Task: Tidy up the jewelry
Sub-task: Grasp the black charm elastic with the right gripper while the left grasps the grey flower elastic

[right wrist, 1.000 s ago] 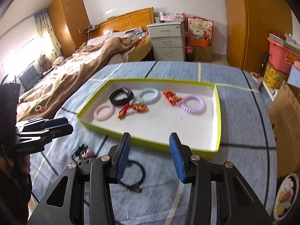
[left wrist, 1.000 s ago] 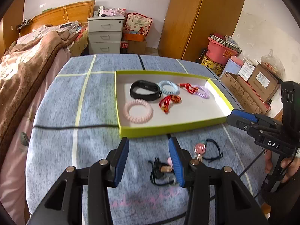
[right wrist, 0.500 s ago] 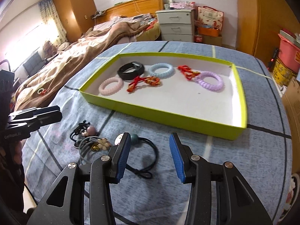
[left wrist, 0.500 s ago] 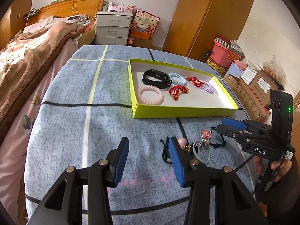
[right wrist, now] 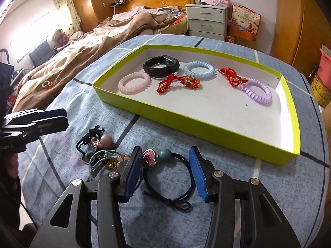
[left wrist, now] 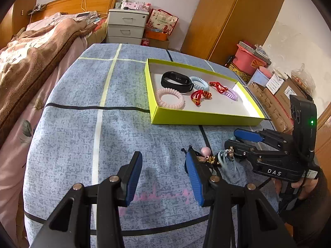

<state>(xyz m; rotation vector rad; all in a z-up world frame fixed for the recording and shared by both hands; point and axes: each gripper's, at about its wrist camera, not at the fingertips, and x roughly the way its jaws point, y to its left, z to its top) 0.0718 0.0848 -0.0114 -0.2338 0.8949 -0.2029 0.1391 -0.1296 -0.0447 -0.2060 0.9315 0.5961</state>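
Note:
A yellow-green tray [right wrist: 186, 122] on the blue checked cloth holds a black band [right wrist: 161, 66], pink [right wrist: 134, 82], blue [right wrist: 199, 70] and purple [right wrist: 257, 92] coil ties, and two red cord bracelets. In front of it lie loose hair ties. My right gripper [right wrist: 164, 149] hangs low over a dark tie with a teal bead [right wrist: 165, 155]. Its jaws are opening, and the tie lies between them, untouched. A tangled pile [right wrist: 99, 148] lies to its left. My left gripper [left wrist: 163, 157] is open and empty over bare cloth, with that pile [left wrist: 206, 157] at its right finger.
A bed with a brown blanket [left wrist: 31, 62] runs along the table's left side. Grey drawers [left wrist: 126, 26] and a wooden wardrobe [left wrist: 227, 16] stand behind. Cardboard boxes [left wrist: 279, 95] crowd the floor at the right. The cloth's near edge curves just below both grippers.
Both grippers have pulled back from the tray and sunk toward the cloth. The right one has come down over the teal-bead tie, and its jaws have widened slightly.

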